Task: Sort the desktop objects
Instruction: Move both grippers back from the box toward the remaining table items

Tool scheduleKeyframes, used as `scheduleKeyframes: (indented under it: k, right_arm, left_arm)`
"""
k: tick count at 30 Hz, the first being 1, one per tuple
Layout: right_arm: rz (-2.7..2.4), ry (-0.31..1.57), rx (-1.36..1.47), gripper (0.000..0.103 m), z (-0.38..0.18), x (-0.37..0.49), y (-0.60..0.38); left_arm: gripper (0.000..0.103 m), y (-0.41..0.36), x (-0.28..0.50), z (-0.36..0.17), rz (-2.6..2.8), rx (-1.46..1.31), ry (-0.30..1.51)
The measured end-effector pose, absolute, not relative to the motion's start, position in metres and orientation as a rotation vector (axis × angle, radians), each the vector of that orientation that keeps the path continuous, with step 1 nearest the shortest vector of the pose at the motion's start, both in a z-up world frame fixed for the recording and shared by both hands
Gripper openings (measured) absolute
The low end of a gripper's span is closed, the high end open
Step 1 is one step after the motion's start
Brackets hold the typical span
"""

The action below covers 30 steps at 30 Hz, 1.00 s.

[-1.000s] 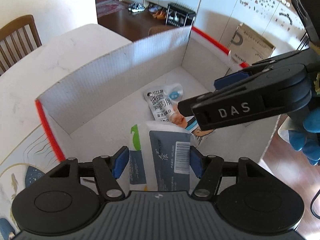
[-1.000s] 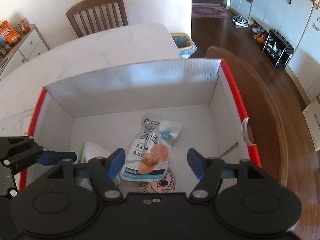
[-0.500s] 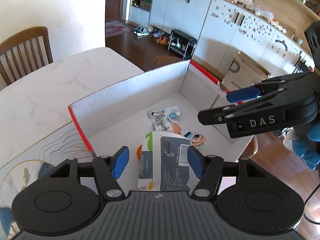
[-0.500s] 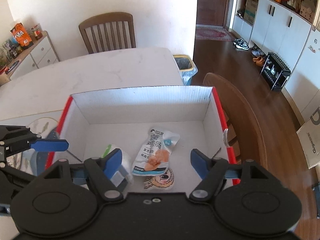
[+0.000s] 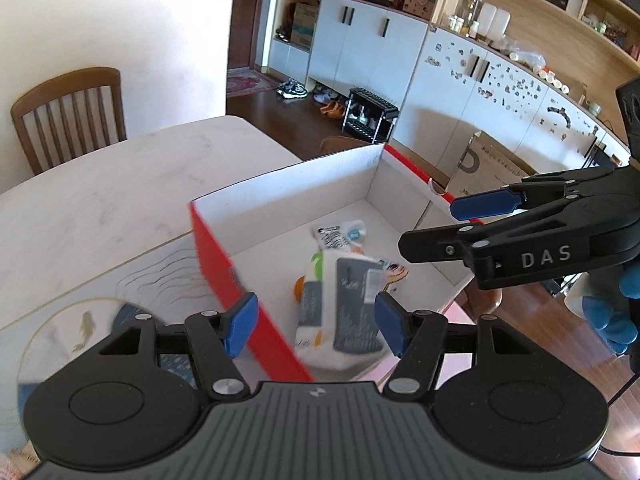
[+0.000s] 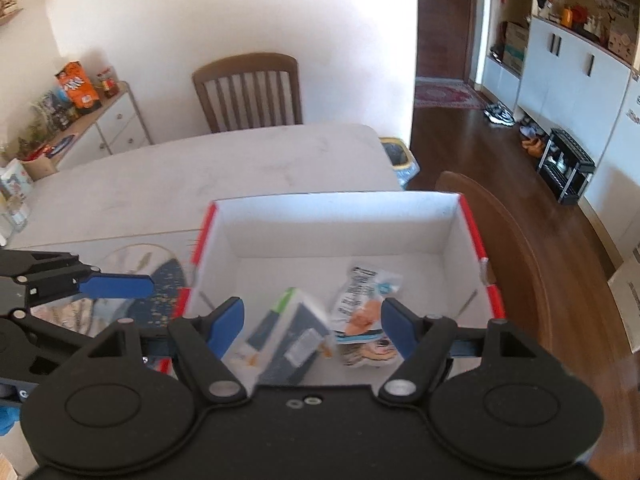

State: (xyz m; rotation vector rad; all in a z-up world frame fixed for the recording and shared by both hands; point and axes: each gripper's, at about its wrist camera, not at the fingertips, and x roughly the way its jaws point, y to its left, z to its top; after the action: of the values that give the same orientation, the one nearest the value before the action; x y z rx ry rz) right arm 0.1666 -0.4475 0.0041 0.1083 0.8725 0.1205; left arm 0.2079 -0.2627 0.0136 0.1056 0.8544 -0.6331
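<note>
We hold both grippers above a white cardboard box [image 5: 288, 184] with red outer sides that sits on a pale marble table [image 5: 120, 184]. Our left gripper [image 5: 314, 326] has its blue-padded fingers [image 5: 240, 322] spread wide with nothing between them; they straddle the box's near red wall. Our right gripper [image 6: 312, 326] is likewise spread wide and carries nothing, hanging over the box's near edge.

Three things lie on the box floor. A white-and-grey tissue pack [image 5: 340, 308] rests at the near left of the floor, its barcode side up, blurred in both views. Just beyond it lies a snack pouch [image 6: 362, 300] with black lettering and an orange picture, and a small cartoon sticker [image 6: 372, 354] peeks out at the pouch's near end, touching it.

From the left wrist camera, the right gripper [image 5: 456, 220] reaches in from the right side, marked "DAS", its fingers apart above the box's right wall, with a blue glove [image 5: 612, 316] visible behind it. From the right wrist camera, the left gripper [image 6: 116, 285] shows at the left edge, over a placemat [image 6: 168, 280] with a dark blue pattern beside the box.

A wooden chair [image 6: 248, 92] stands at the far side of the table against a cream wall. White cupboards [image 5: 372, 52] line the far side of the room.
</note>
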Motion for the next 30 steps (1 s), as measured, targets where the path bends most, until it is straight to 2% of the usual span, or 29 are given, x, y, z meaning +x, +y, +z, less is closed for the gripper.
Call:
scheduleKeyframes:
  k: [17,18,20,24,26,30]
  right_arm:
    - [0.248,0.801,0.067,0.081,0.013,0.138,-0.341]
    - [0.258,0.802,0.067,0.081,0.013,0.138,-0.333]
    - [0.276,0.806,0.073,0.081,0.011,0.138,-0.321]
    - [0.305,0.814,0.076,0.086,0.008,0.139,-0.293]
    - [0.317,0.816,0.081,0.087,0.006,0.138,-0.282]
    - [0.343,0.829,0.078,0.088,0.000,0.141,-0.259]
  left_arm:
    - [0.063,-0.128,0.163,0.015,-0.540,0.093,0.801]
    - [0.065,-0.121,0.162,0.015,-0.531,0.094,0.800]
    - [0.075,-0.106,0.159,0.014,-0.523,0.090,0.795]
    - [0.077,-0.079,0.152,0.009,-0.515,0.083,0.801]
    - [0.084,-0.067,0.150,0.006,-0.513,0.082,0.804]
    - [0.087,-0.047,0.144,-0.002,-0.514,0.092,0.808]
